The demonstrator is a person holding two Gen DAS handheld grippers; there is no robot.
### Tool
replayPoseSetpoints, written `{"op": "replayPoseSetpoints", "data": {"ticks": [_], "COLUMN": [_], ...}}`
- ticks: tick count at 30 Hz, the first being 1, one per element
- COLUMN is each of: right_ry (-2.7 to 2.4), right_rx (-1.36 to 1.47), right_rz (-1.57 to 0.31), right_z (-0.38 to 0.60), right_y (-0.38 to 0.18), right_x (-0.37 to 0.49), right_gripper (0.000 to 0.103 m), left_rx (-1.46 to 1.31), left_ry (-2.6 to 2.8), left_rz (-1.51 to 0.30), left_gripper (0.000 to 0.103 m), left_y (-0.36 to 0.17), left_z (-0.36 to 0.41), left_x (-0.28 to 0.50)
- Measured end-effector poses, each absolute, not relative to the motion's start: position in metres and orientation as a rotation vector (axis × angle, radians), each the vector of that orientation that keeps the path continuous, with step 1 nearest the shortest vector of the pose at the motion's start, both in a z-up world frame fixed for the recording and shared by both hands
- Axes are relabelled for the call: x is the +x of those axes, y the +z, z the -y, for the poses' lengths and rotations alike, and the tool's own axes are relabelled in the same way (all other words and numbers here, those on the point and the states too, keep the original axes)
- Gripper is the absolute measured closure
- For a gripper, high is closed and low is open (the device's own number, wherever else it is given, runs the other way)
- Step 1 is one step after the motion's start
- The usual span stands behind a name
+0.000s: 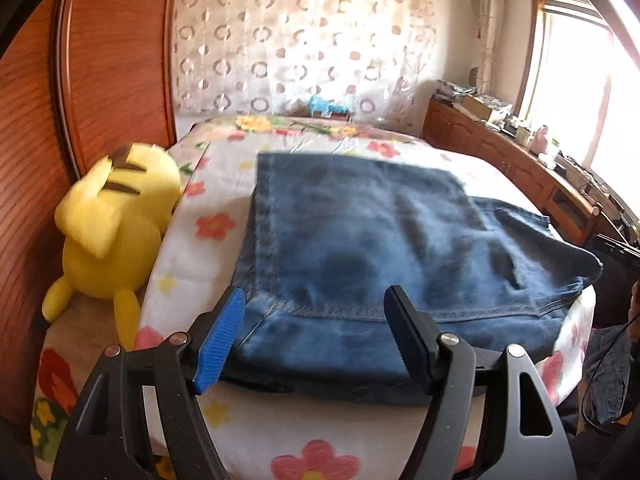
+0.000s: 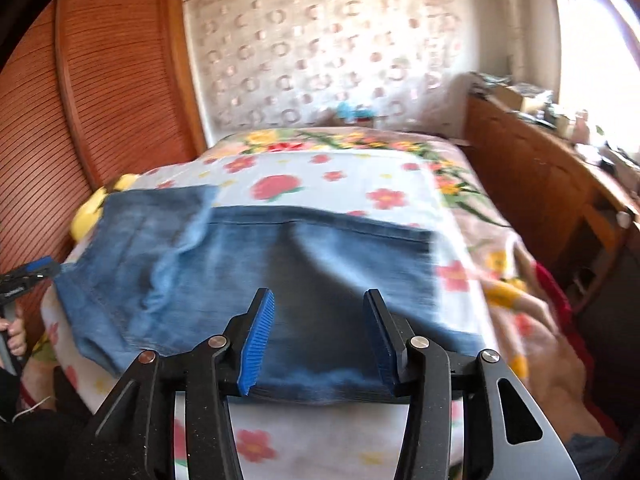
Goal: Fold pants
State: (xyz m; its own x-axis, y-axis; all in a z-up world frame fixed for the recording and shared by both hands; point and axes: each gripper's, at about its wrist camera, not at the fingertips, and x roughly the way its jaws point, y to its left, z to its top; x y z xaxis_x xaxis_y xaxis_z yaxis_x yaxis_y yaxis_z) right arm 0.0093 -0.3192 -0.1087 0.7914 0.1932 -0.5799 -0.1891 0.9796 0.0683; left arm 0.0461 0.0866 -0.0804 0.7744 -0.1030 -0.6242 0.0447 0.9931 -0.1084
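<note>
Blue jeans [image 1: 360, 240] lie folded into a thick rectangle on the flowered bed cover [image 1: 224, 412]. My left gripper [image 1: 316, 300] hovers over their near hem, open, with nothing between its fingers. In the right wrist view the same jeans [image 2: 280, 272] stretch across the bed, a lighter layer folded over at the left. My right gripper [image 2: 319, 300] stands open above their near edge, the pads apart and not pressing the cloth. The left gripper's blue tip [image 2: 38, 268] shows at the jeans' far left corner, held by a hand [image 2: 14, 334].
A yellow plush toy [image 1: 116, 224] leans on the wooden headboard [image 1: 100, 80] left of the jeans. A wooden sideboard [image 2: 540, 184] with clutter runs along the bed's right side under a bright window. A patterned curtain [image 1: 300, 40] hangs behind the bed.
</note>
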Motion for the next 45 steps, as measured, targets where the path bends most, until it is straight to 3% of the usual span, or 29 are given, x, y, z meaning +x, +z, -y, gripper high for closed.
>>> {"op": "replayPoseSetpoints", "data": {"ticks": [15, 33, 44, 45], "right_ry": [0.096, 0.117, 0.165, 0.173], "right_rx": [0.052, 0.105, 0.168, 0.174], "right_rz": [-0.648, -0.733, -0.788, -0.790], "right_z": [0.359, 0.382, 0.381, 0.381], "right_y": [-0.118, -0.129, -0.146, -0.146], "right_x": [0.004, 0.015, 0.027, 0.028], "right_gripper": [0.048, 0.047, 0.048, 0.054], "left_rx": [0.023, 0.079, 0.057, 0.056], "left_ry": [-0.214, -0.316, -0.319, -0.318], "left_rz": [-0.643, -0.818, -0.822, -0.822], "left_gripper": [0.030, 0.030, 0.030, 0.030], "left_y": [-0.051, -0.112, -0.116, -0.115], "left_z": [-0.013, 0.045, 0.042, 0.042], "left_x": [0.061, 0.087, 0.086, 0.086]}}
